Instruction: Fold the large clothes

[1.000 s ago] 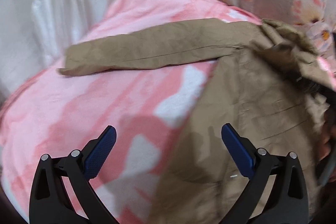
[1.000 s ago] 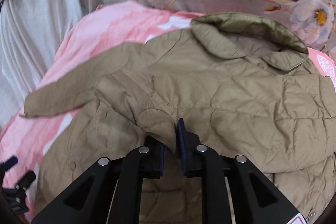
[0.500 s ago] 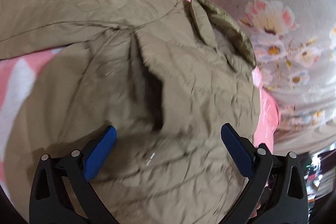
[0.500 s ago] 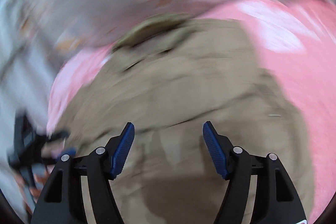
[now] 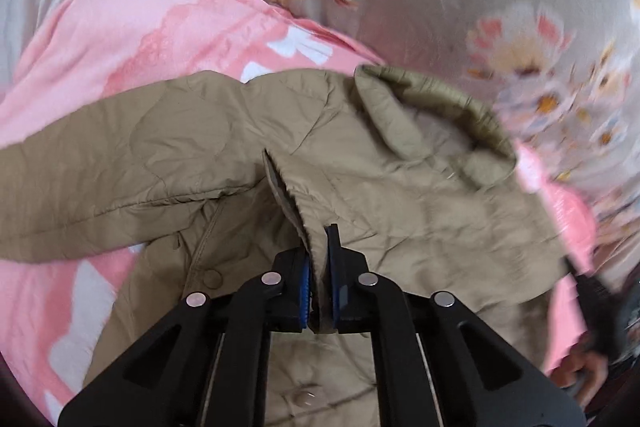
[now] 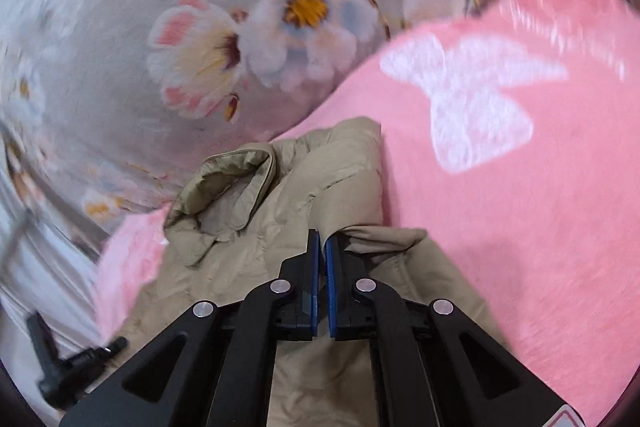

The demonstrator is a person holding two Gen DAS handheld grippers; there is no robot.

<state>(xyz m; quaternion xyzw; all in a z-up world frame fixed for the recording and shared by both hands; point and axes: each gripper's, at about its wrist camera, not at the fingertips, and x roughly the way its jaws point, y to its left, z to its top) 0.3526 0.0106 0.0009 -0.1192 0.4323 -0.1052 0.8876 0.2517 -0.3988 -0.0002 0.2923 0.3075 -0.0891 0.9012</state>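
Khaki quilted fabric fills the lower half of both wrist views: a padded jacket (image 5: 400,187) lies spread on a pink blanket (image 5: 140,27) with white bow shapes, and a grey floral cloth (image 5: 500,7) rises behind it. In the left wrist view the left gripper (image 5: 319,239) is closed down on a raised fold of the jacket's front edge, the fabric pinched between its blue pads directly ahead of the camera. One sleeve (image 5: 100,163) stretches away to the left across the blanket, the collar (image 5: 432,107) sits beyond and to the right of the gripper, and snap buttons show just below and left of the pinch.

In the right wrist view the right gripper (image 6: 321,243) has its pads nearly together, with only a thin gap; jacket (image 6: 248,259) fabric bunches right at the tips, but whether any is caught between them cannot be told. The collar (image 6: 224,183) lies ahead and left of this gripper, pink blanket (image 6: 520,207) to its right.
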